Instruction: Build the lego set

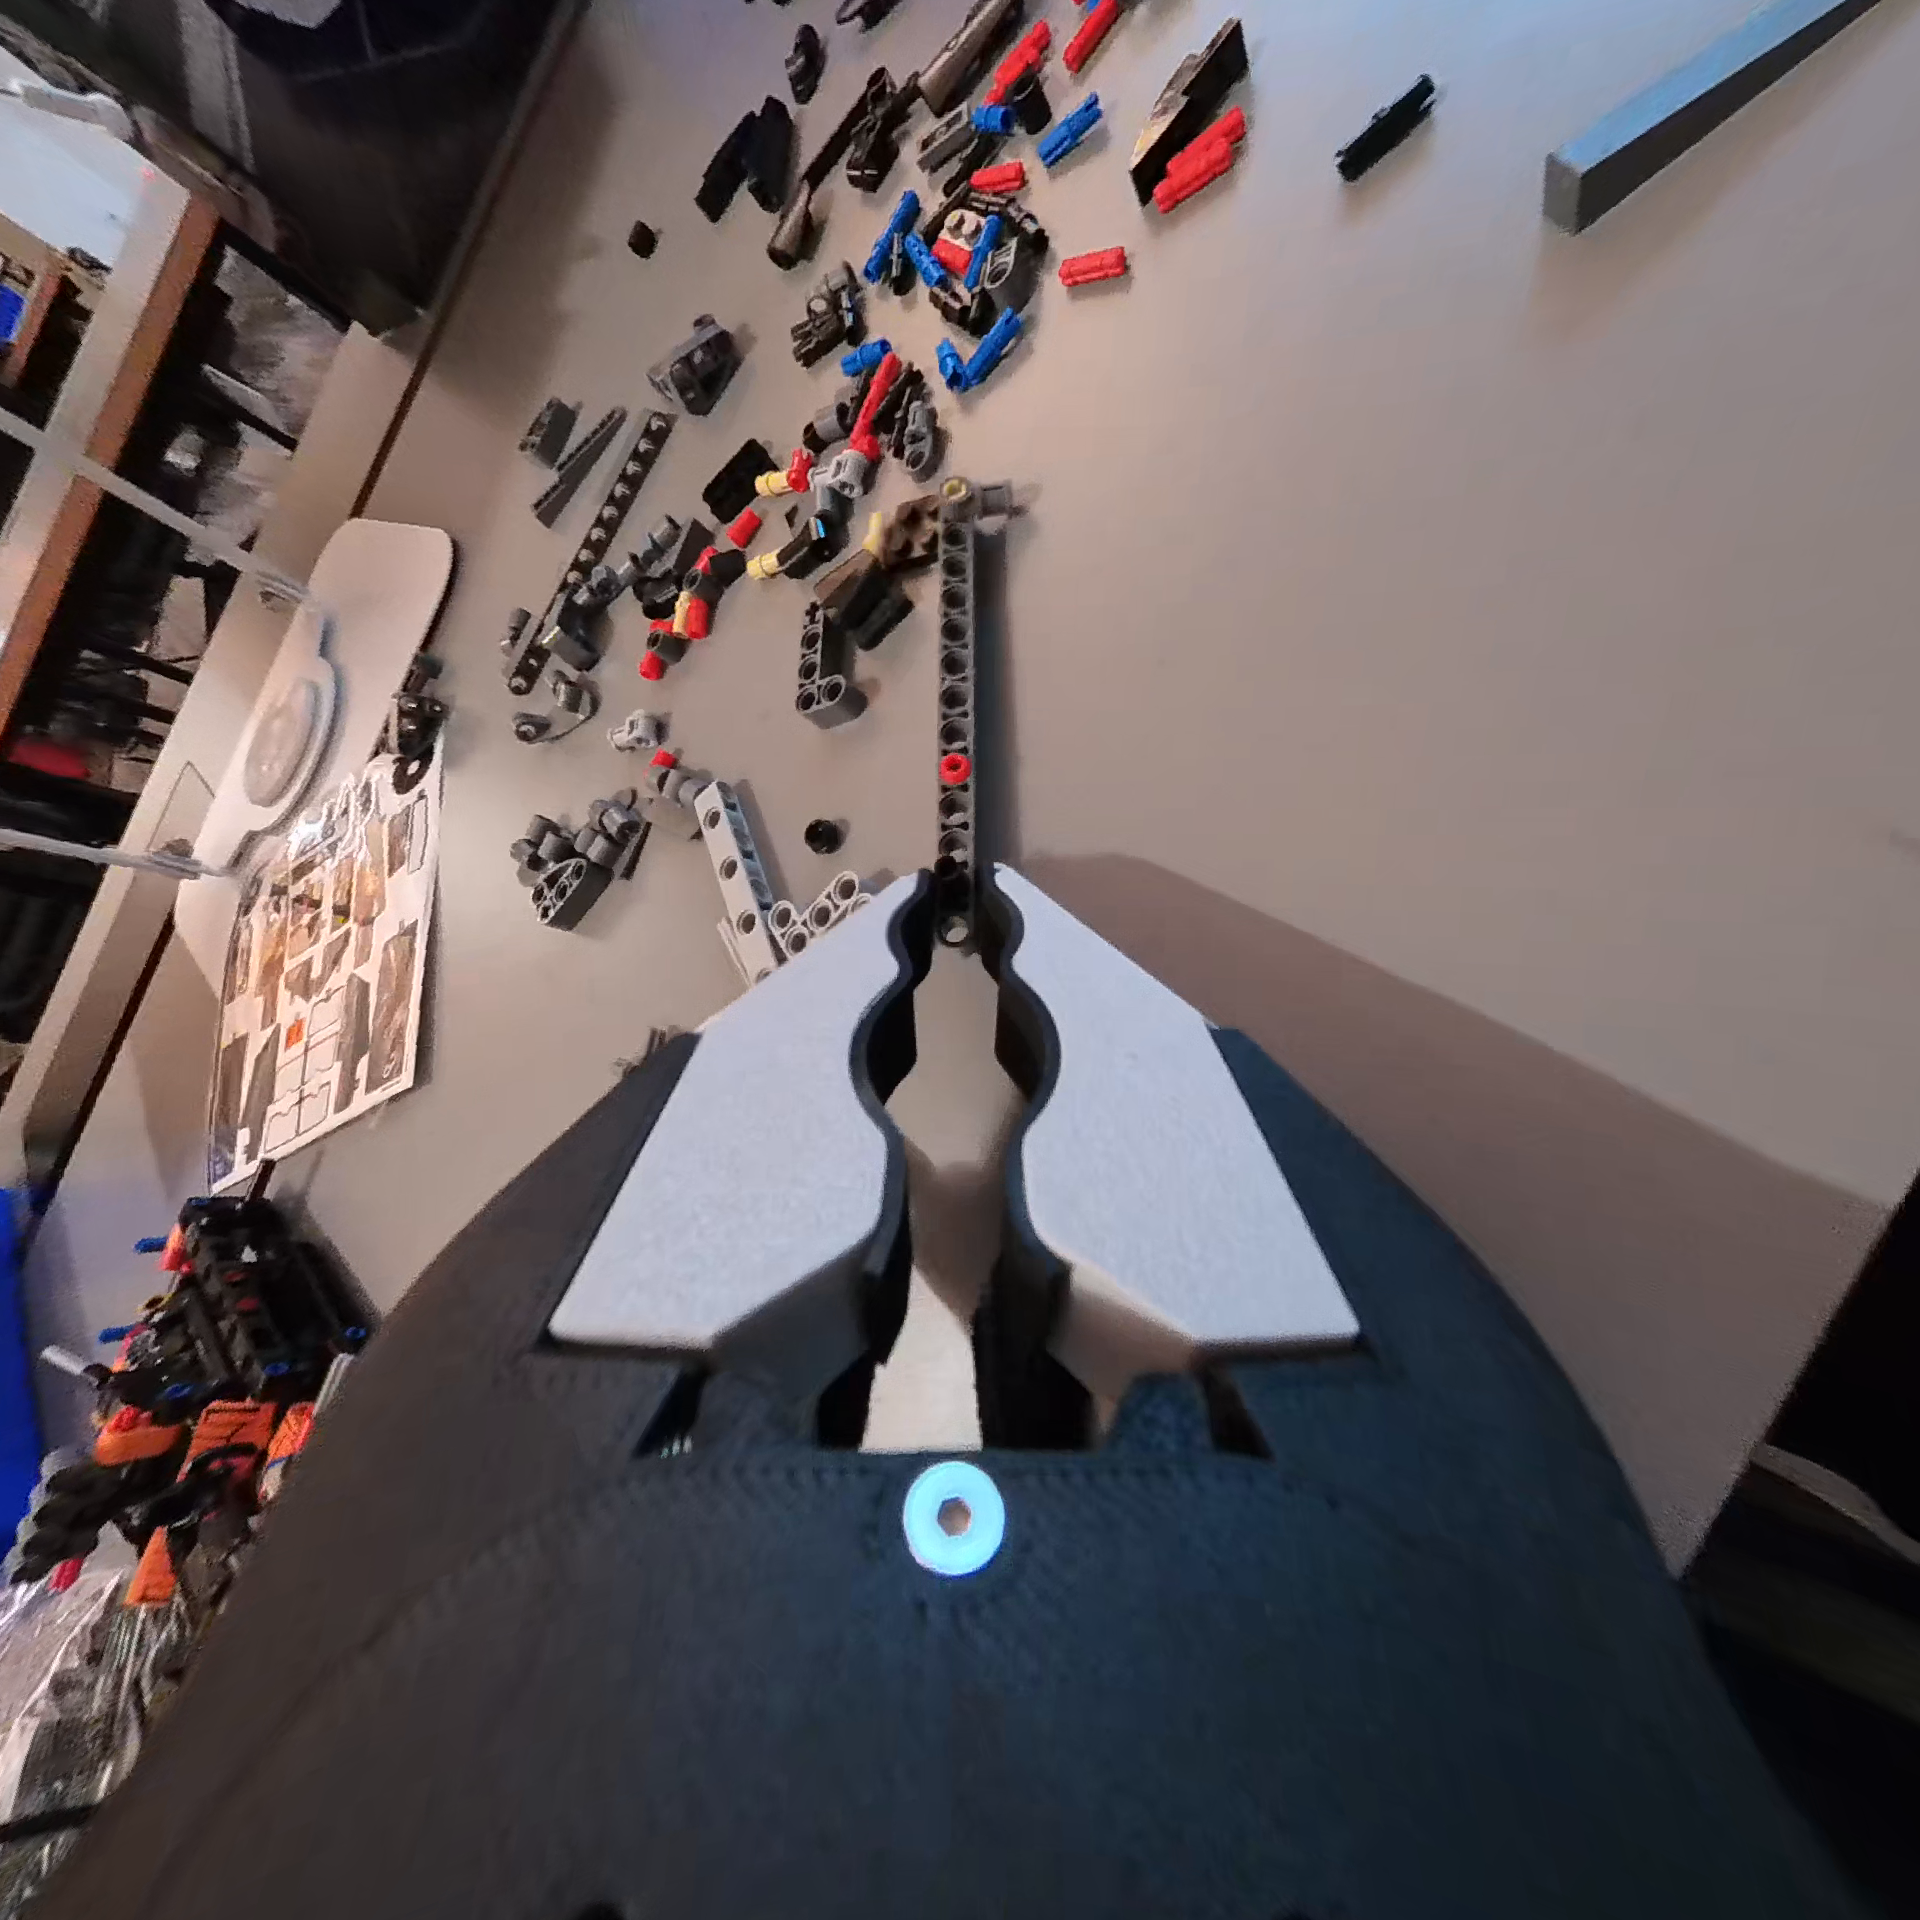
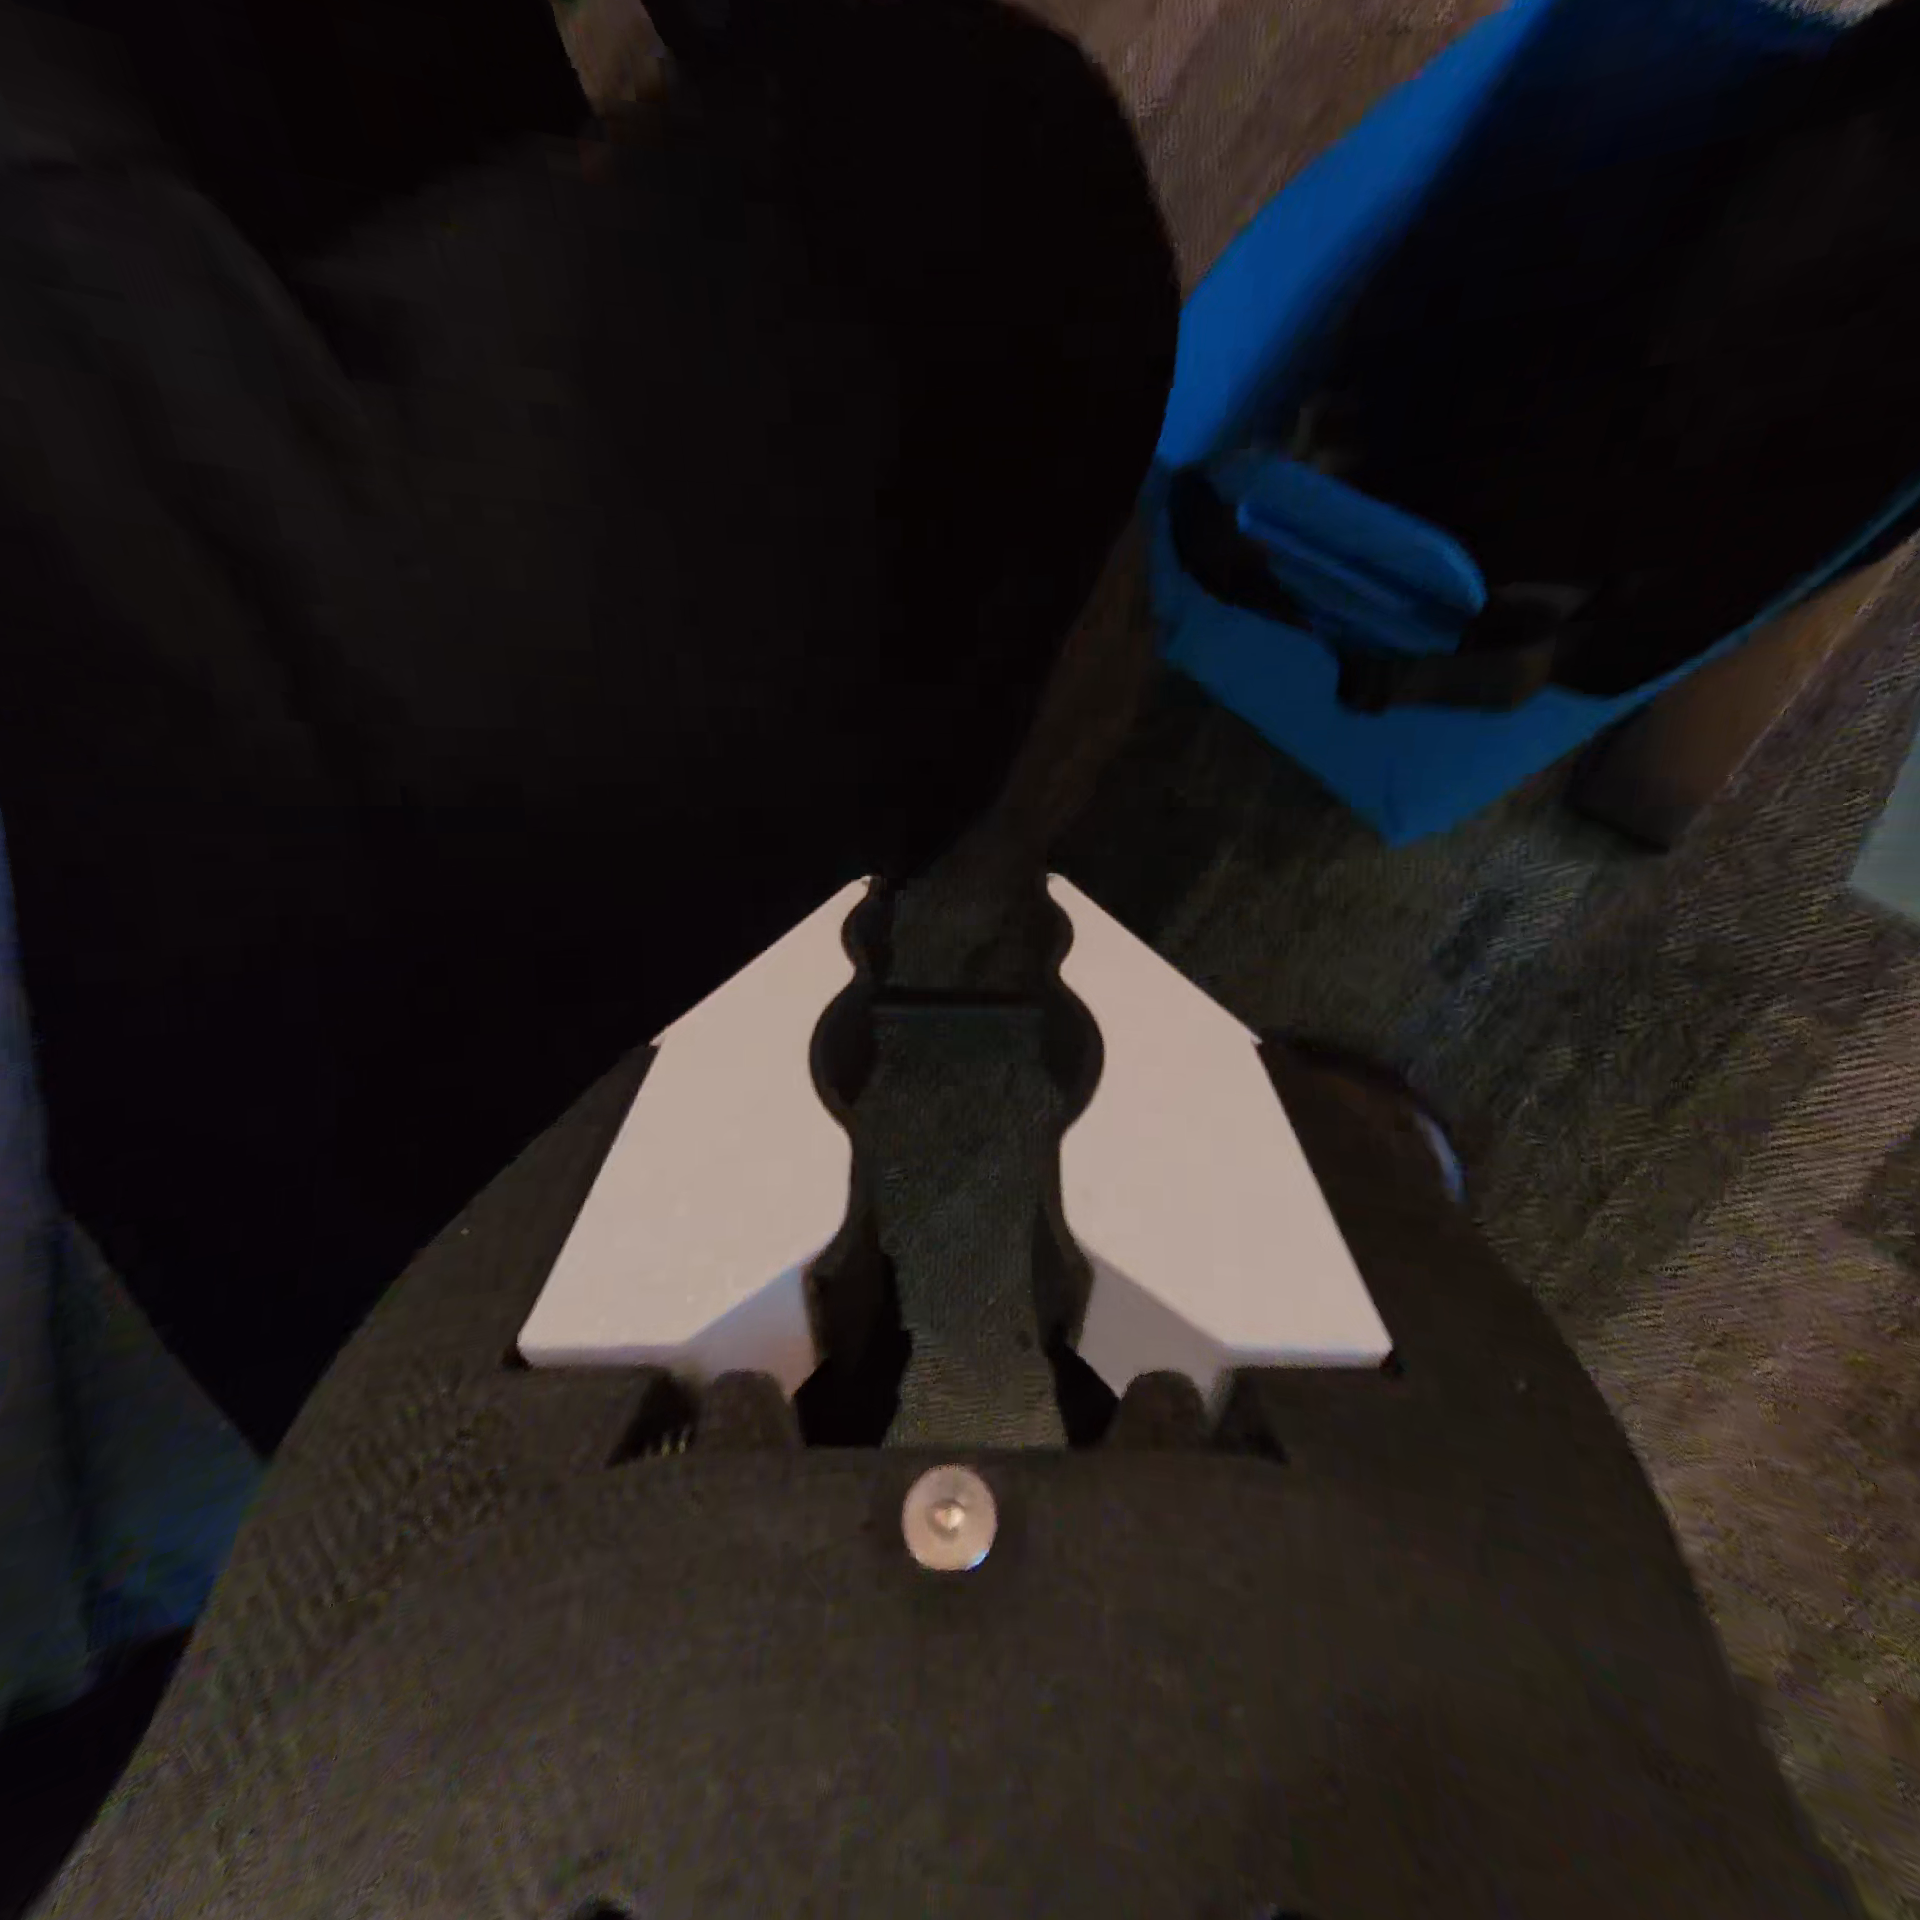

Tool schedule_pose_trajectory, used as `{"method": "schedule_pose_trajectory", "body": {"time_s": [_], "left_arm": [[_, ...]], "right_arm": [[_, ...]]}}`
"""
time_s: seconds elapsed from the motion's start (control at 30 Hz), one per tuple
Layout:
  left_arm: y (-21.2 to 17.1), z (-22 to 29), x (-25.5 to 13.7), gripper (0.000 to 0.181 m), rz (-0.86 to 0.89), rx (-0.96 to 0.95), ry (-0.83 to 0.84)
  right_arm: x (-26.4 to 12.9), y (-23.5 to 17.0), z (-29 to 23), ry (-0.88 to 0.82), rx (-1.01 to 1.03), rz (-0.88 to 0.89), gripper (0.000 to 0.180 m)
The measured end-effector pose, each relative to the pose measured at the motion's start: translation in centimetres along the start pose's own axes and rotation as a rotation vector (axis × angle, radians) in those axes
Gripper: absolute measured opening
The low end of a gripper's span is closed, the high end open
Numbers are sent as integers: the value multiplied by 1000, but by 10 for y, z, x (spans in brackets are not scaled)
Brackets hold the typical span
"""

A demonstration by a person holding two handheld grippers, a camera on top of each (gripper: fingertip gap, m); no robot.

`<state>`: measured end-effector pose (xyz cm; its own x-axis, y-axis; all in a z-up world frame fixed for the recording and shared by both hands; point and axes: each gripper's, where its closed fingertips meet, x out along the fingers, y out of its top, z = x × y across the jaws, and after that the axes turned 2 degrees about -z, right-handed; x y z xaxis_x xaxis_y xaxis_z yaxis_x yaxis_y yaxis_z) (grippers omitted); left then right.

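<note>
The left gripper pinches 1 long black holed beam over a grey table strewn with loose pieces. The right gripper hangs narrowly parted and empty above mottled carpet, beside a blue bin.

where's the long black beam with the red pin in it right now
In the left wrist view, the long black beam is held by one end in the left gripper, extending over the table just right of the loose parts pile.

The table has a smooth matt surface, and the small bricks on it look like glossy hard plastic. The sticker sheet is shiny paper. The carpet is rough woven cloth, and the blue box is smooth plastic.
</note>
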<state>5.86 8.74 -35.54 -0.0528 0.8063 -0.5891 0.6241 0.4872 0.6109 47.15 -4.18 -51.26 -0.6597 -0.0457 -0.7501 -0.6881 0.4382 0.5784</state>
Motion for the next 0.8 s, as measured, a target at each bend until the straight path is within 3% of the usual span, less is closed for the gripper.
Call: {"method": "schedule_pose_trajectory", "body": {"time_s": [0.03,0.2,0.3,0.37,0.47,0.57,0.7,0.8], "left_arm": [[-1,-2,0,6,-7,0,16],[-2,-7,2,6,-19,15,67],[-3,-9,3,6,-31,5,81],[-4,-10,3,6,-33,8,89],[-3,-10,3,6,-32,26,105],[-3,-11,3,6,-34,26,112],[-4,-12,3,6,-40,29,126],[-5,-13,4,6,-44,29,131]], "right_arm": [[0,-16,-8,17,24,19,27],[-27,-104,-15,-101,190,172,27],[-76,-141,6,-256,342,340,30],[-123,-146,33,-390,390,468,48],[-183,-110,68,-457,358,639,71],[-198,-52,89,-414,211,680,93],[-192,0,91,-347,-2,712,83],[-178,25,69,-192,-119,760,75]]}}
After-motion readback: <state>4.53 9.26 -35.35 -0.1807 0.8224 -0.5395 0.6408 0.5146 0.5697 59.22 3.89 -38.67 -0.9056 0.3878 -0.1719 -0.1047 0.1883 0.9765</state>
